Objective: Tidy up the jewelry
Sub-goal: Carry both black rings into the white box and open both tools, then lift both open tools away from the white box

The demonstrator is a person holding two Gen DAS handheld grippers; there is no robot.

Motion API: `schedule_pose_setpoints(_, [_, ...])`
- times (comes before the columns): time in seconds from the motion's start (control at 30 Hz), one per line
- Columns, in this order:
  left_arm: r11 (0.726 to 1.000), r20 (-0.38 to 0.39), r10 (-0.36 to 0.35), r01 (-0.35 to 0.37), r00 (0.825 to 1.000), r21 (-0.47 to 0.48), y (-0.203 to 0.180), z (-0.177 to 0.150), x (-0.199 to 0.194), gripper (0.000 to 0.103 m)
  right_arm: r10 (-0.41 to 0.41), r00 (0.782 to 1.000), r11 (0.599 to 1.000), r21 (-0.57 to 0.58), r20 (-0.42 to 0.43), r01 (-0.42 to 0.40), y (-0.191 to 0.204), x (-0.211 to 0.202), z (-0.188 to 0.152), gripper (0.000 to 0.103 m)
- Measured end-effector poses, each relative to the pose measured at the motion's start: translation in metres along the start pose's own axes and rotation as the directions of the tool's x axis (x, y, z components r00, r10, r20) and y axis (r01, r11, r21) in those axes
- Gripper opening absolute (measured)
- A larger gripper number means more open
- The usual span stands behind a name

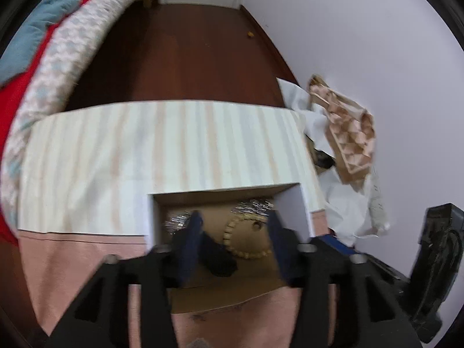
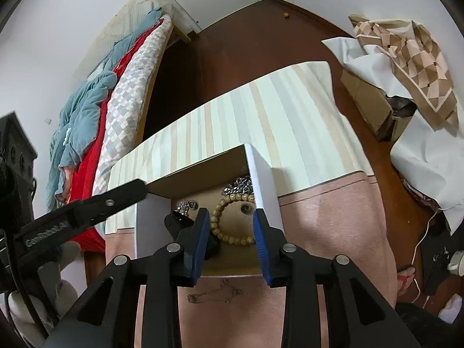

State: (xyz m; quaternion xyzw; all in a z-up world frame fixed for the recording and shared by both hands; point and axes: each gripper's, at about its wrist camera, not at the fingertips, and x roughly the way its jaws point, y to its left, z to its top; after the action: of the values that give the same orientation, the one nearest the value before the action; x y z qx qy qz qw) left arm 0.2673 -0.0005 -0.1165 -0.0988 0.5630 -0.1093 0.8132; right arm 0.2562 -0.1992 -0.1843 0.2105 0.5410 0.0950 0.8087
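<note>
An open cardboard box (image 1: 162, 226) (image 2: 264, 185) with white flaps lies on the table. Inside it are a wooden bead bracelet (image 1: 246, 253) (image 2: 216, 223), a silver chain (image 1: 252, 206) (image 2: 239, 187) at the back right and a sparkly silver piece (image 1: 175, 223) (image 2: 183, 206) at the back left. A thin chain necklace (image 2: 216, 291) lies on the pink cloth in front of the box. My left gripper (image 1: 235, 226) is open, reaching into the box; it shows in the right wrist view (image 2: 174, 220). My right gripper (image 2: 230, 226) is open above the box's front edge, over the bead bracelet.
The table has a striped cloth (image 1: 174, 142) (image 2: 290, 110) at the back and pink cloth (image 1: 72, 261) (image 2: 333, 217) in front. A bed with quilts (image 2: 121, 101) stands to the left. Cardboard boxes, white sheets and a patterned cloth (image 2: 411, 66) lie on the floor to the right.
</note>
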Motion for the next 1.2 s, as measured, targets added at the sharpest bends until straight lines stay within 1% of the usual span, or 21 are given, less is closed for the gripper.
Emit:
schedule_pose_setpoints(0.03, [1.000, 0.025, 0.019, -0.019, 1.000, 0.001, 0.003, -0.001, -0.007, 0.054, -0.015, 1.000, 1.000, -0.009, 0.014, 0.016, 0.001, -0.005, 0.000, 0.035])
schedule_pose_setpoints(0.07, [0.999, 0.041, 0.039, -0.039, 0.998, 0.000, 0.006, -0.002, -0.011, 0.054, -0.027, 0.999, 0.999, -0.017, 0.024, 0.027, 0.002, -0.009, -0.001, 0.041])
schedule_pose_setpoints(0.1, [0.997, 0.063, 0.078, -0.078, 0.995, -0.003, 0.010, -0.006, -0.018, 0.059, -0.055, 0.998, 0.998, -0.028, 0.040, 0.056, 0.003, -0.014, -0.002, 0.045])
schedule_pose_setpoints(0.13, [0.995, 0.079, 0.100, -0.100, 0.992, -0.008, 0.015, -0.009, -0.023, 0.067, -0.090, 0.995, 0.995, -0.040, 0.051, 0.092, 0.005, -0.018, -0.003, 0.053])
schedule_pose_setpoints(0.17, [0.991, 0.100, 0.131, -0.130, 0.986, -0.016, 0.020, -0.015, -0.029, 0.071, -0.112, 0.992, 0.992, -0.054, 0.063, 0.115, 0.007, -0.022, -0.004, 0.056])
schedule_pose_setpoints(0.2, [0.987, 0.114, 0.158, -0.157, 0.981, -0.020, 0.023, -0.018, -0.032, 0.075, -0.137, 0.987, 0.987, -0.070, 0.080, 0.143, 0.010, -0.027, -0.006, 0.057])
schedule_pose_setpoints(0.23, [0.981, 0.132, 0.196, -0.195, 0.972, -0.022, 0.027, -0.024, -0.037, 0.076, -0.183, 0.978, 0.977, -0.090, 0.097, 0.191, 0.014, -0.030, -0.009, 0.059])
schedule_pose_setpoints(0.27, [0.973, 0.146, 0.230, -0.229, 0.962, -0.023, 0.031, -0.030, -0.041, 0.076, -0.208, 0.973, 0.970, -0.104, 0.105, 0.218, 0.016, -0.033, -0.010, 0.065])
schedule_pose_setpoints(0.3, [0.967, 0.153, 0.255, -0.254, 0.955, -0.026, 0.033, -0.035, -0.044, 0.078, -0.237, 0.965, 0.960, -0.125, 0.116, 0.251, 0.021, -0.035, -0.013, 0.069])
schedule_pose_setpoints(0.33, [0.961, 0.157, 0.277, -0.276, 0.948, -0.030, 0.035, -0.042, -0.046, 0.087, -0.254, 0.959, 0.953, -0.135, 0.124, 0.270, 0.024, -0.036, -0.014, 0.079])
schedule_pose_setpoints(0.37, [0.956, 0.160, 0.293, -0.292, 0.942, -0.034, 0.038, -0.047, -0.048, 0.090, -0.277, 0.951, 0.942, -0.156, 0.135, 0.296, 0.029, -0.037, -0.019, 0.086])
schedule_pose_setpoints(0.47, [0.937, 0.169, 0.348, -0.346, 0.922, -0.045, 0.044, -0.066, -0.054, 0.095, -0.327, 0.933, 0.916, -0.193, 0.152, 0.353, 0.040, -0.038, -0.028, 0.096])
schedule_pose_setpoints(0.53, [0.930, 0.176, 0.367, -0.365, 0.913, -0.048, 0.045, -0.075, -0.059, 0.097, -0.352, 0.922, 0.898, -0.218, 0.164, 0.382, 0.047, -0.040, -0.034, 0.103])
schedule_pose_setpoints(0.7, [0.919, 0.222, 0.392, -0.392, 0.893, -0.047, 0.039, -0.092, -0.078, 0.100, -0.378, 0.902, 0.872, -0.247, 0.210, 0.423, 0.063, -0.054, -0.050, 0.103])
schedule_pose_setpoints(0.87, [0.916, 0.278, 0.396, -0.397, 0.876, -0.053, 0.032, -0.106, -0.104, 0.100, -0.361, 0.898, 0.868, -0.262, 0.250, 0.422, 0.078, -0.077, -0.065, 0.103])
schedule_pose_setpoints(1.0, [0.913, 0.299, 0.405, -0.402, 0.864, -0.075, 0.034, -0.117, -0.116, 0.101, -0.343, 0.904, 0.875, -0.263, 0.255, 0.406, 0.084, -0.086, -0.077, 0.103])
schedule_pose_setpoints(1.1, [0.898, 0.295, 0.438, -0.431, 0.849, -0.094, 0.040, -0.126, -0.114, 0.101, -0.325, 0.918, 0.891, -0.253, 0.226, 0.378, 0.079, -0.078, -0.086, 0.103])
schedule_pose_setpoints(1.17, [0.870, 0.265, 0.491, -0.482, 0.830, -0.103, 0.048, -0.132, -0.101, 0.101, -0.307, 0.932, 0.905, -0.243, 0.193, 0.349, 0.071, -0.064, -0.093, 0.103])
schedule_pose_setpoints(1.2, [0.859, 0.250, 0.511, -0.501, 0.822, -0.109, 0.052, -0.135, -0.094, 0.101, -0.305, 0.935, 0.909, -0.238, 0.179, 0.342, 0.067, -0.056, -0.096, 0.103])
